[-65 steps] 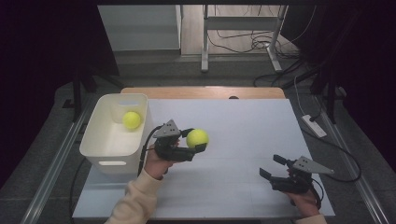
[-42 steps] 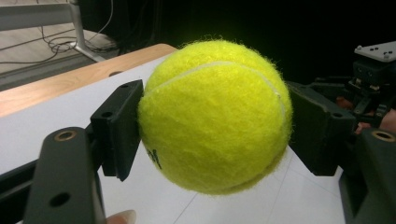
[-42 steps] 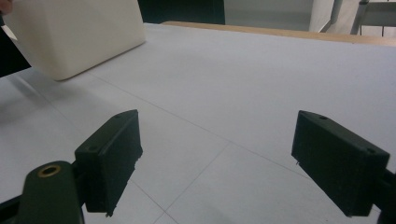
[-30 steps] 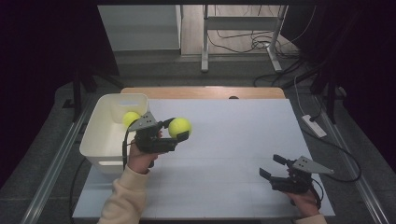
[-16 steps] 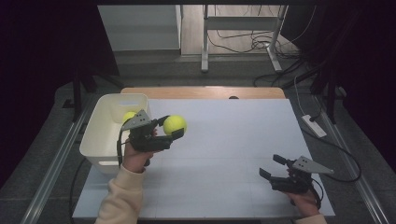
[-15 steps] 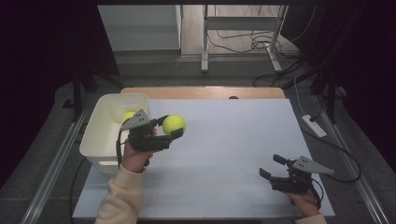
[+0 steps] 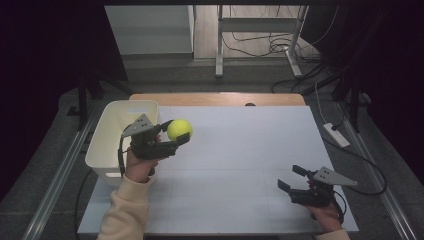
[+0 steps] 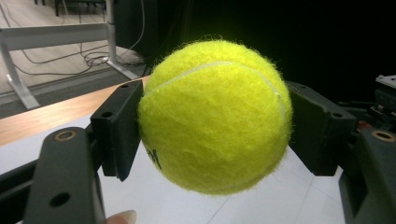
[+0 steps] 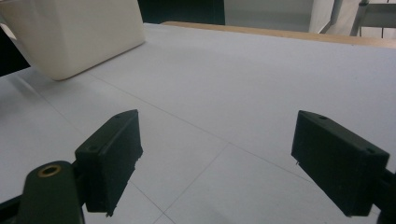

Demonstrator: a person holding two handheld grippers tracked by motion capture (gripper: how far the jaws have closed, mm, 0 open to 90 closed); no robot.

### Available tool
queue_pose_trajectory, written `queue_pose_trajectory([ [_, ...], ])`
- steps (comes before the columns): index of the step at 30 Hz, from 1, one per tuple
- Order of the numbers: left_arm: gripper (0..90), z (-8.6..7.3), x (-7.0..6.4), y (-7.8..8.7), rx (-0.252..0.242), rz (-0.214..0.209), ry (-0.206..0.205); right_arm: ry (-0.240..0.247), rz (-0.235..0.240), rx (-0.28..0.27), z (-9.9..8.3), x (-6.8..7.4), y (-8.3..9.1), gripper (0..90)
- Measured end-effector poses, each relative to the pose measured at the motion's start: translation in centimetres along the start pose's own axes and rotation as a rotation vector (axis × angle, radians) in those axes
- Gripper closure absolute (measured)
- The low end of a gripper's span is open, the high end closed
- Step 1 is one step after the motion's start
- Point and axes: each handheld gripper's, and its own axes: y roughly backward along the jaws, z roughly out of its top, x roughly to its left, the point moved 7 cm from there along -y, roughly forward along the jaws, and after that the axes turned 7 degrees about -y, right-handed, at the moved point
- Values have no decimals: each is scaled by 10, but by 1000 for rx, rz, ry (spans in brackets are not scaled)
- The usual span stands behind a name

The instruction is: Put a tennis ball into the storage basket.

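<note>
Now the left gripper (image 7: 172, 137) clamps a ball (image 7: 179, 129) between both jaws, held in the air just beside the right rim of the bin (image 7: 107, 131). Well apart, the right gripper (image 7: 291, 177) rests on the table (image 7: 240, 150), jaws spread wide and holding nothing.

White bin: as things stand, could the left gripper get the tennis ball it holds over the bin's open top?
Probably yes. The left gripper grips the tennis ball in the air just right of the white bin, whose top is open, and nothing stands between them.
</note>
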Motion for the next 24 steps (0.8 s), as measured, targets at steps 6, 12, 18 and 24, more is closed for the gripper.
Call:
queue_pose_trajectory([
  [6,267,0,13,4,8,42,20,2,1,-1,0,0,0,161],
  [12,267,-1,27,11,11,86,42,-2,1,-2,0,0,1,161],
  [18,268,3,31,20,-9,88,55,-1,-1,-1,0,0,0,161],
  [24,268,7,35,28,-9,114,50,0,-2,-4,0,0,0,161],
])
